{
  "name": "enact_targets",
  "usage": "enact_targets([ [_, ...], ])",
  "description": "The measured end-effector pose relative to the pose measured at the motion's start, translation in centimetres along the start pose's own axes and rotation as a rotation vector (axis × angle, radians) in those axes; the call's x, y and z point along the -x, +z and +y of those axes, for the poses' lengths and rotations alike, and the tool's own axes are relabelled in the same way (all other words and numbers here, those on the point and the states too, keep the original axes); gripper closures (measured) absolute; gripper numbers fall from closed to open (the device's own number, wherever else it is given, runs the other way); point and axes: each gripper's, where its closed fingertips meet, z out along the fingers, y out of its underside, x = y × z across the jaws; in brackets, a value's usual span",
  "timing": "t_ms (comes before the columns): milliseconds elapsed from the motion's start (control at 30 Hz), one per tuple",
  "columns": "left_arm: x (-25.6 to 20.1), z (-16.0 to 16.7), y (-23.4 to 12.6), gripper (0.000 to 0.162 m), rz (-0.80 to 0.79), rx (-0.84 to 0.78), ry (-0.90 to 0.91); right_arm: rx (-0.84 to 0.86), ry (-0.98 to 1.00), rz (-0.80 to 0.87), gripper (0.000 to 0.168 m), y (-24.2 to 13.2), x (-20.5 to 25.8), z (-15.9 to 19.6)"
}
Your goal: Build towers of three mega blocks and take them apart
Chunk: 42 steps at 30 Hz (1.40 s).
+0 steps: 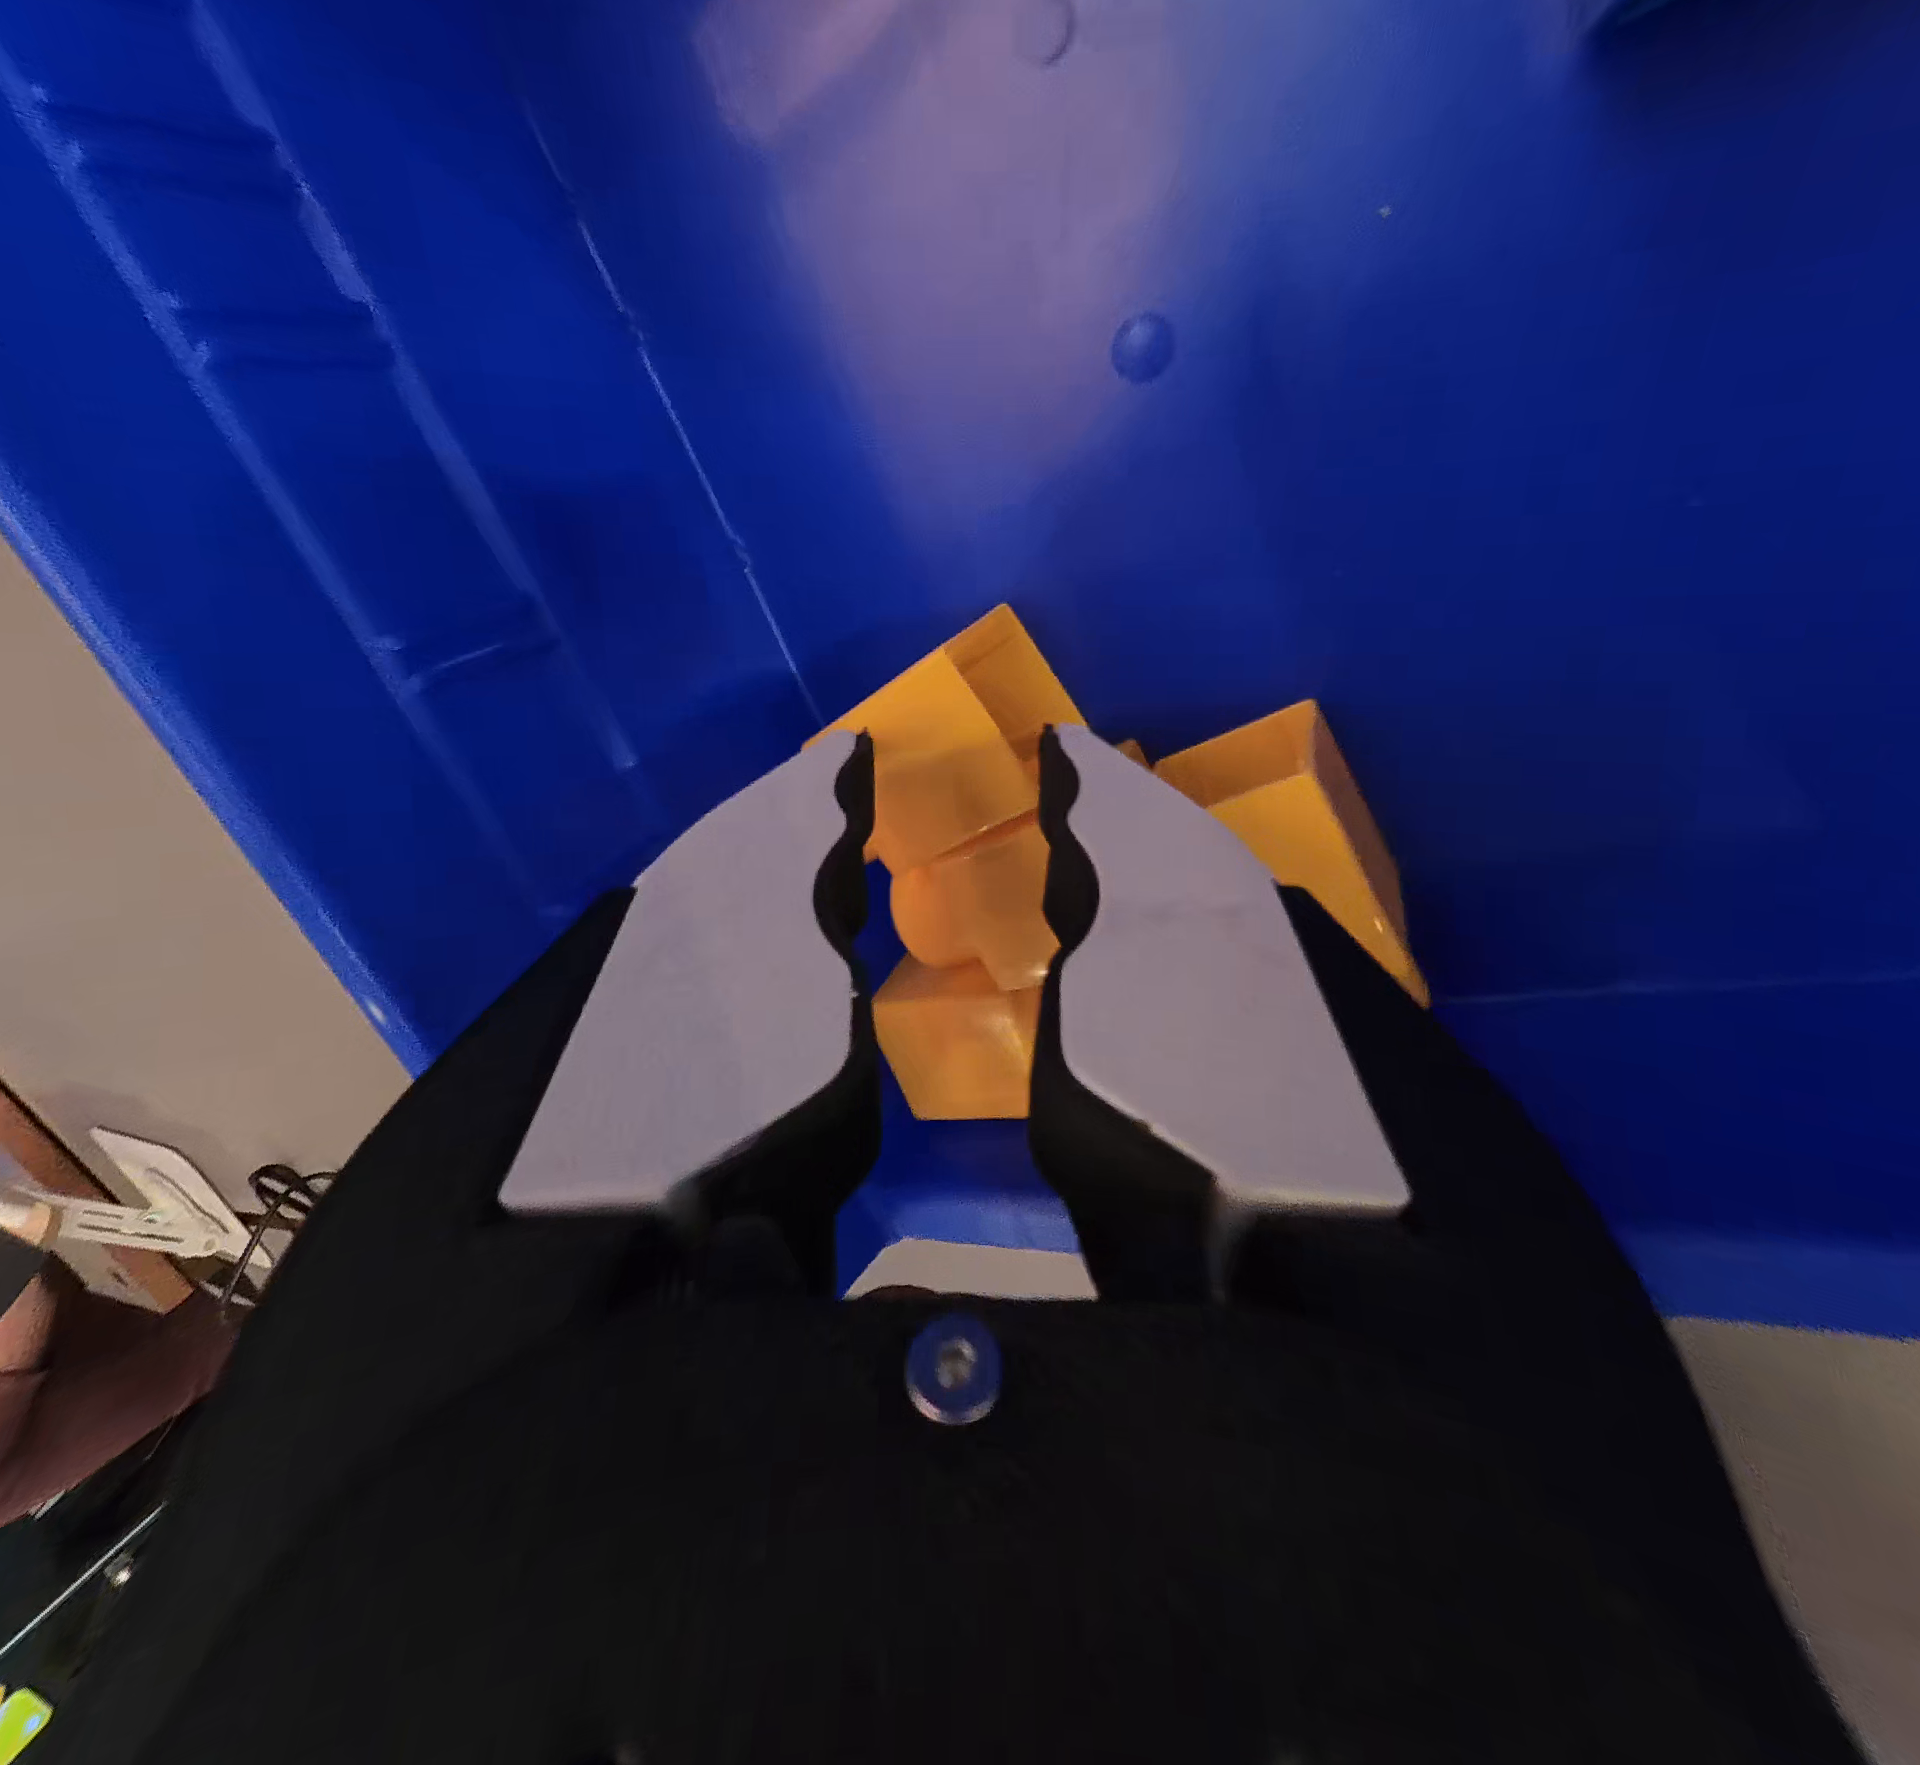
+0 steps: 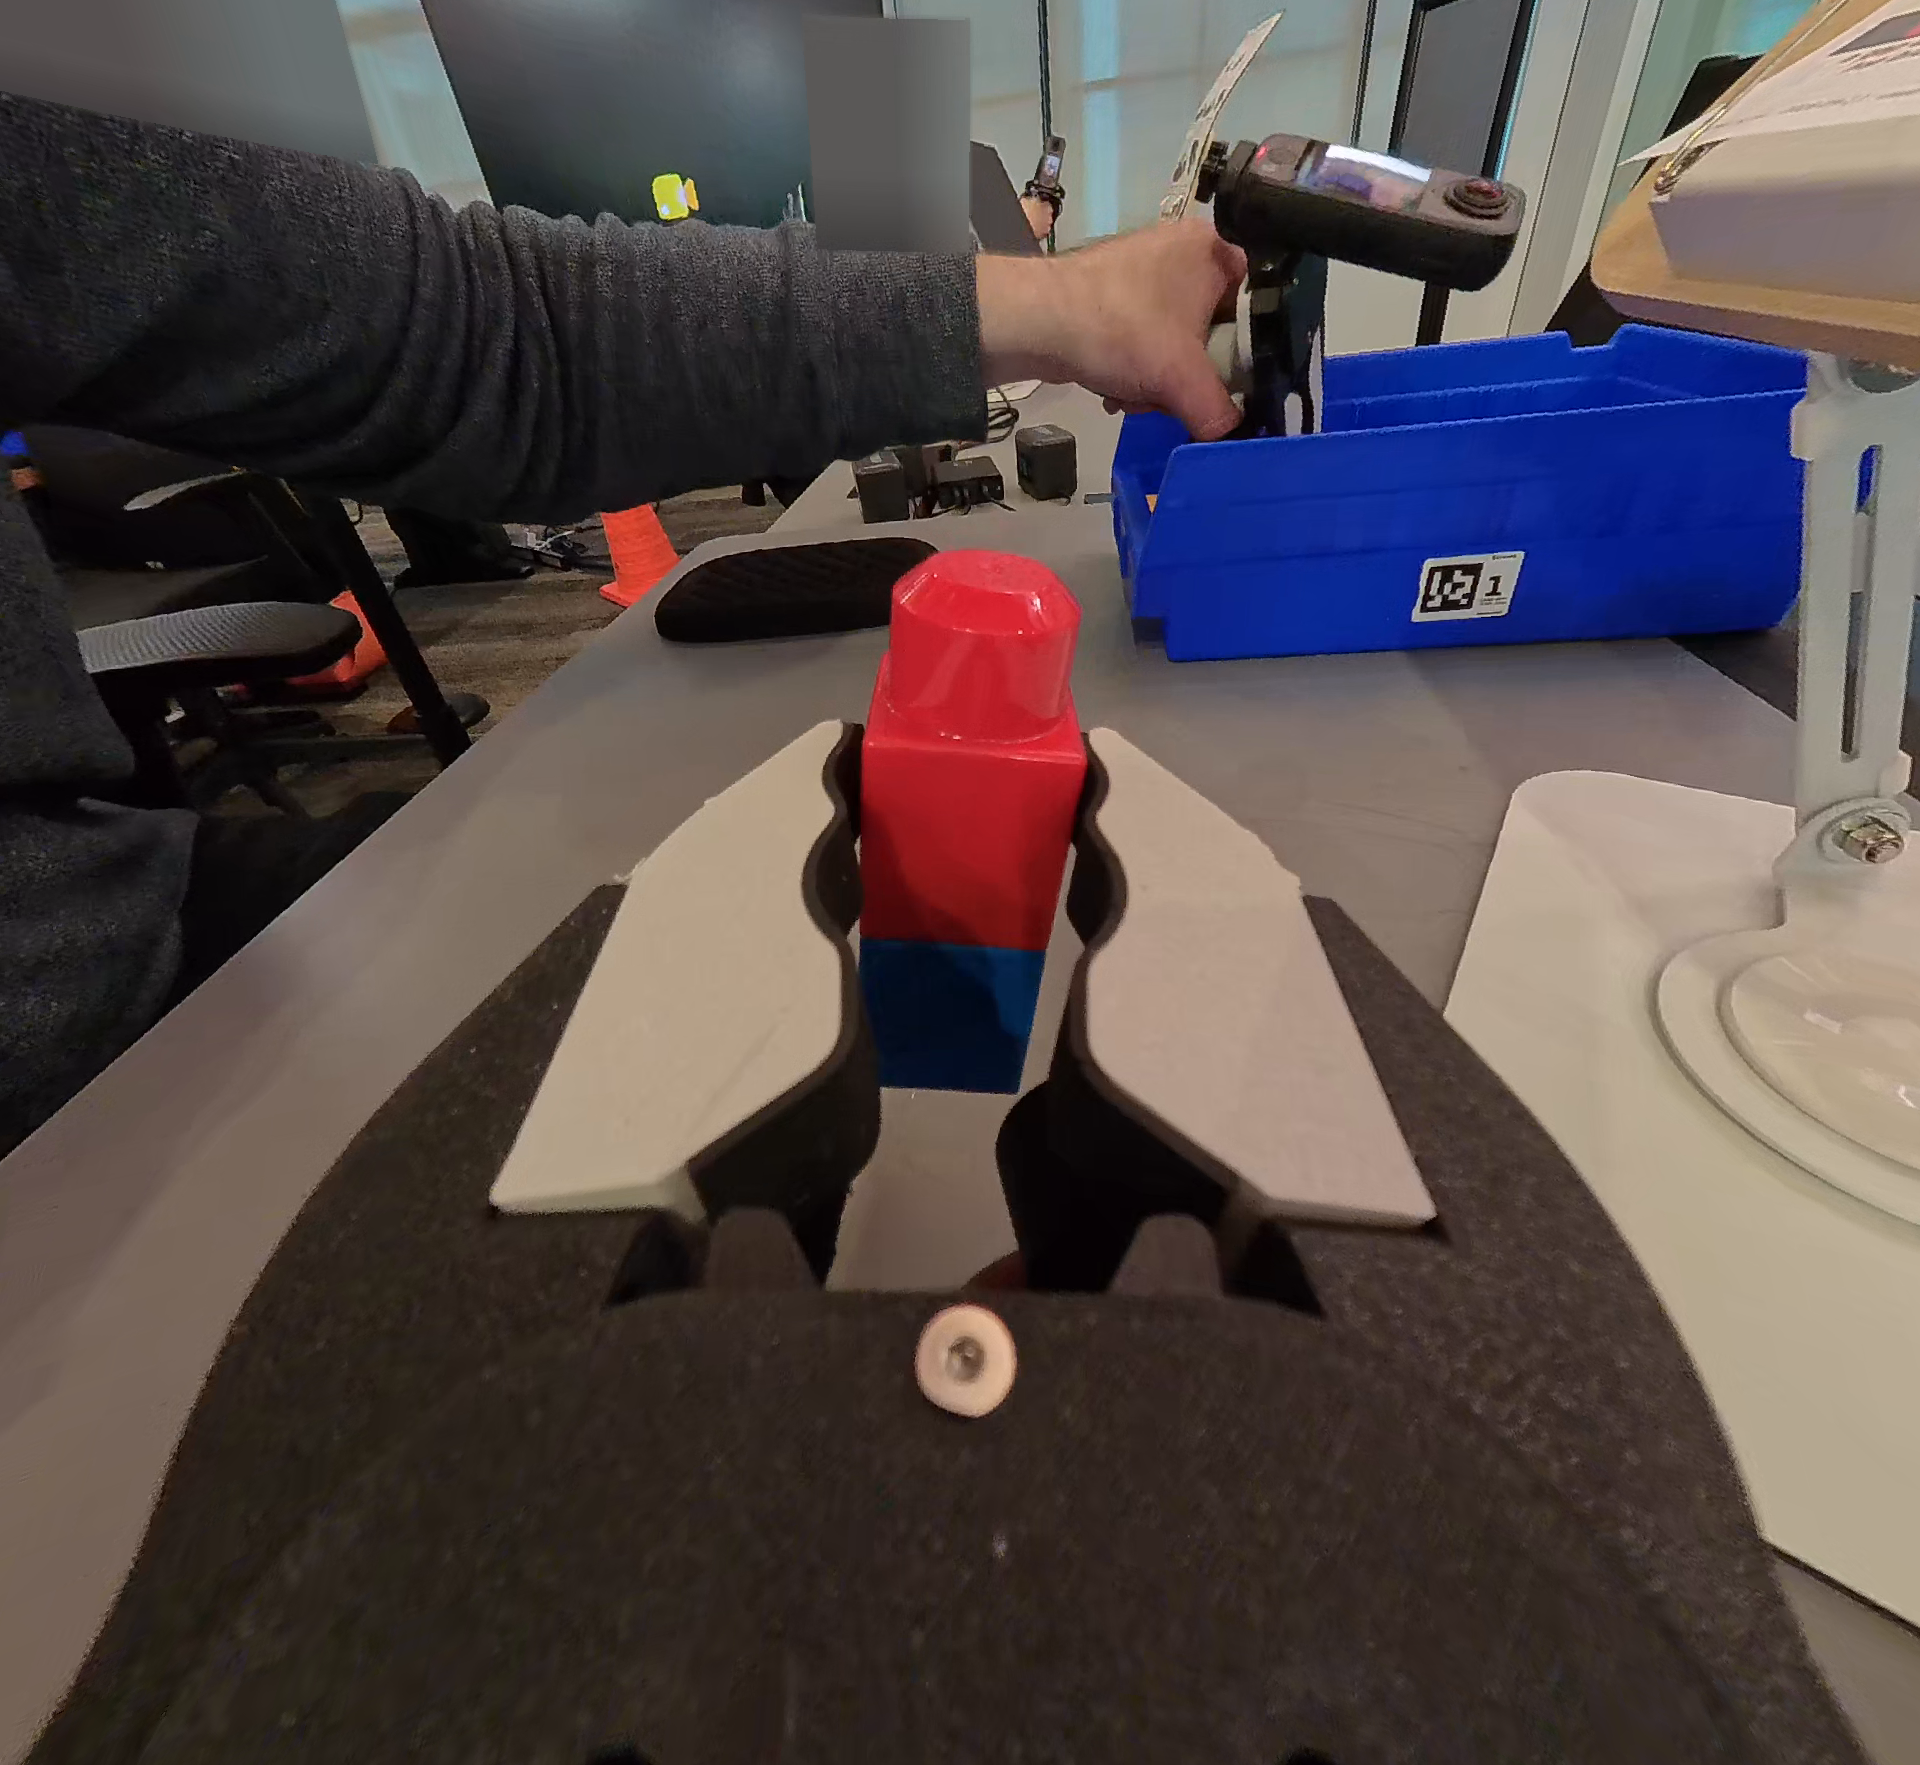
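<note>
Holding 2-high stack, right gripper (image 2: pixel 971 842) clamped on red block (image 2: pixel 971 811) atop blue block (image 2: pixel 951 1014); left gripper (image 1: pixel 951 842) straddling orange block (image 1: pixel 961 884) in blue bin (image 1: pixel 1351 468), clamp unclear; 3rd block pending.

Your left gripper (image 1: pixel 951 759) reaches down into a blue bin (image 1: pixel 1351 468), its jaws set a little apart around an orange block (image 1: pixel 971 894) that lies tilted between them. The black wavy pads (image 1: pixel 847 842) sit close on both sides of that block, though you cannot tell whether they press on it. A round stud of the block shows in the gap. A second orange block (image 1: pixel 1299 811) lies just beside it on the right, against the bin's inner corner. The bin's ribbed wall (image 1: pixel 312 385) rises on the left, and its floor carries a pale glare. Beyond the bin's rim at lower left you see a strip of grey counter (image 1: pixel 125 884) and some white hardware (image 1: pixel 145 1206).
</note>
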Motion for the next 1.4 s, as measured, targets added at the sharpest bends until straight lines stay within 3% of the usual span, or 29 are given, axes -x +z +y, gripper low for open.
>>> enact_targets([
  [200, 0.2, -1.0, -0.5, 0.150, -0.072, -0.047, 0.056, 0.004, -0.005, 0.000, 0.132, 0.1, 0.1, 0.1],
  [400, -0.8, -1.9, -0.6, 0.156, -0.082, -0.052, 0.148, 0.007, -0.008, 0.000, 0.132, 0.1, 0.1, 0.1],
  [667, -1.2, -2.2, -0.6, 0.156, -0.064, -0.043, 0.183, 0.009, -0.010, -0.001, 0.132, 0.1, 0.1, 0.1],
  [767, -0.7, -1.4, -0.6, 0.140, -0.065, -0.021, 0.167, 0.011, -0.012, -0.001, 0.132, 0.1, 0.2, 0.1],
  [867, -1.0, -1.1, -0.1, 0.136, -0.029, -0.022, 0.154, 0.012, -0.012, -0.001, 0.132, 0.1, 0.2, 0.1],
  [1100, 0.0, -1.3, -0.4, 0.152, -0.163, 0.013, 0.271, 0.011, -0.012, -0.001, 0.132, 0.1, 0.2, 0.1],
  [1300, -0.7, -4.4, -2.6, 0.154, -0.127, -0.193, 0.219, 0.011, -0.013, 0.000, 0.132, 0.1, 0.2, 0.1],
  [1400, -1.8, -7.2, -4.9, 0.155, 0.036, -0.443, 0.071, 0.011, -0.013, 0.000, 0.132, 0.1, 0.2, 0.1],
])
